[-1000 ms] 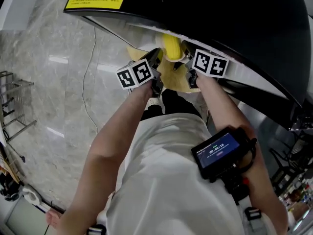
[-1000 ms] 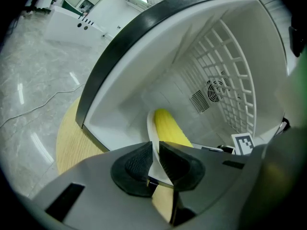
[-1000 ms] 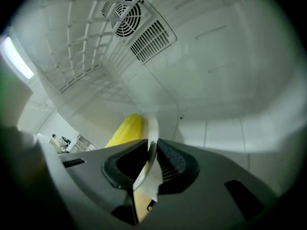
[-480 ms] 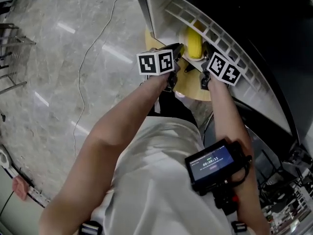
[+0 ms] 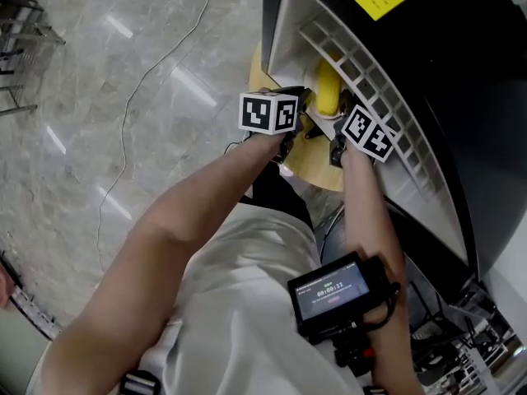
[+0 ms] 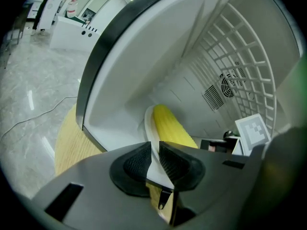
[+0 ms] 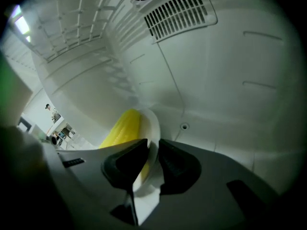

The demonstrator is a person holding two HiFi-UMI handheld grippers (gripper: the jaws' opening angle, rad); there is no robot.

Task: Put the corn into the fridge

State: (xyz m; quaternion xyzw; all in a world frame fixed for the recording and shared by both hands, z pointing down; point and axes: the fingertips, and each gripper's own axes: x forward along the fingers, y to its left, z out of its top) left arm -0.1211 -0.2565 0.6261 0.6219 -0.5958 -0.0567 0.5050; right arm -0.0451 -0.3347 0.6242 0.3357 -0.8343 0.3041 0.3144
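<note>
Reaching together into the fridge (image 5: 375,97), left tool (image 6: 154,159) and right tool (image 7: 152,159) each clamped on the plate (image 6: 149,123) of corn (image 6: 171,128).

Corn (image 6: 170,128) near end behind left hand-held gripper (image 6: 154,150), plate (image 7: 152,123) mostly hidden (rim only), fridge (image 5: 461,72) cropped.

- The corn (image 6: 171,128), centre of the left gripper view: yellow, fine ribbed rows, faint sheen.
- The plate (image 7: 152,123) under it: white, smooth, glossy; plastic or ceramic, hard to tell.
- The fridge (image 7: 216,80) lining: white moulded plastic, satin. Its rack (image 5: 375,72), upper right of the head view, is white-coated wire. The outer shell is glossy black.
- The floor (image 5: 123,97), left of the head view: polished stone look with bright reflections.
- The round worktop (image 6: 72,143): pale wood grain, matt.
- The left gripper (image 6: 153,159): grey matt plastic body; pads (image 6: 134,164) black, finely ribbed, rubbery.
- The shirt (image 5: 263,303): white cloth.
</note>
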